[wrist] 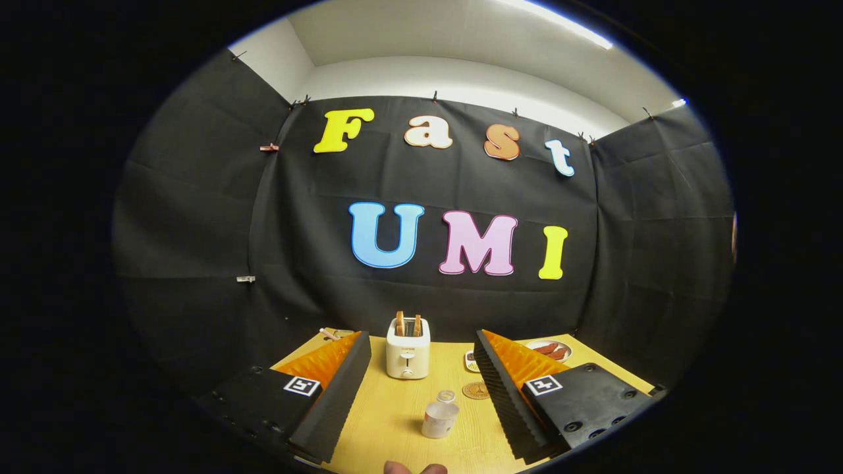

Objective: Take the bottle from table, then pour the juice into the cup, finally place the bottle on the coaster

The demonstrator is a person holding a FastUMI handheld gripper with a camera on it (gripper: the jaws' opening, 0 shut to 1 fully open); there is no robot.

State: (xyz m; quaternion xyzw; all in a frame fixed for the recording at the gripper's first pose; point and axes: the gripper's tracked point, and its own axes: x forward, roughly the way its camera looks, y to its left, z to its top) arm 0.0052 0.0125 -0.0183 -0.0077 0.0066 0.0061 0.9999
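Observation:
A small clear bottle [440,416] with a pale label stands upright on the wooden table [388,408], between my two fingers and slightly nearer the right one. My gripper [419,401] is open, its fingers spread wide on either side and touching nothing. A round brown coaster [475,390] lies flat just beyond the bottle, close to the right finger's inner edge. I cannot make out a cup.
A white toaster [407,355] with two slices of toast stands at the back of the table. A plate [549,349] with reddish food sits behind the right finger. A small white item [471,361] lies beside the toaster. Fingertips of a hand [415,468] show at the table's near edge.

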